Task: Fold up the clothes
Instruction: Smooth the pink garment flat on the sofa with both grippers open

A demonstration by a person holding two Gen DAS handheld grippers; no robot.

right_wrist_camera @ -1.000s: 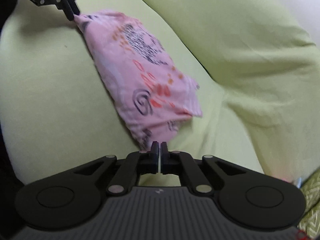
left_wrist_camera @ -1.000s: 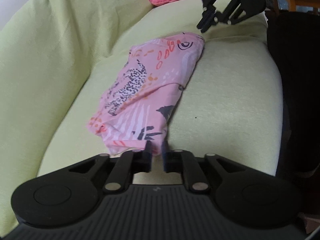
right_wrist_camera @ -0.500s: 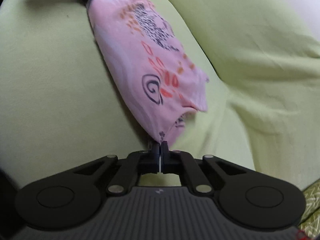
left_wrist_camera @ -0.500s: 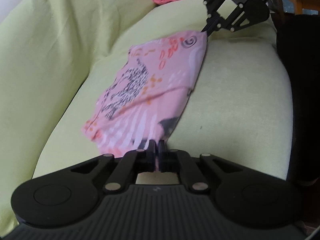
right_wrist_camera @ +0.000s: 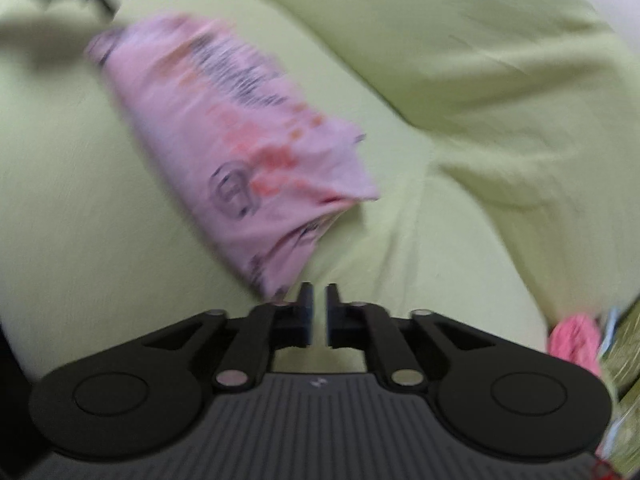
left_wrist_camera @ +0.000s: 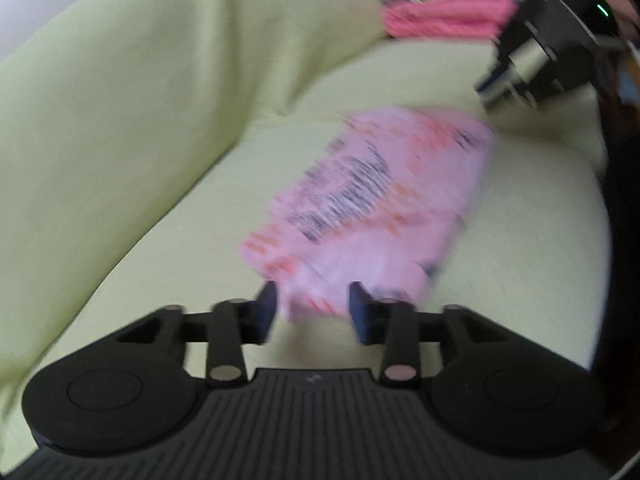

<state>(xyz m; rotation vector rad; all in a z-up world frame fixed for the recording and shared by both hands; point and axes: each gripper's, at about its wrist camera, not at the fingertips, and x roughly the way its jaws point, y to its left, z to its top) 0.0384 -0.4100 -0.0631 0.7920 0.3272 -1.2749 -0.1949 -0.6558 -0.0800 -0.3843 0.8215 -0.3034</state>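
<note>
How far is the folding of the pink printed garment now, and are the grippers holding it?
Done: the pink garment lies folded on the green sofa. In hand: nothing; the left gripper and right gripper have just opened, pads clear of cloth. Left: perhaps stacking it with the coral-pink item.

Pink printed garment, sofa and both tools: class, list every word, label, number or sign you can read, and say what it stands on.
None can be read.
Pink printed garment: patterns only, blurred; no letters.
Left tool and right tool: a small pale mark on each body, too small to read.
</note>
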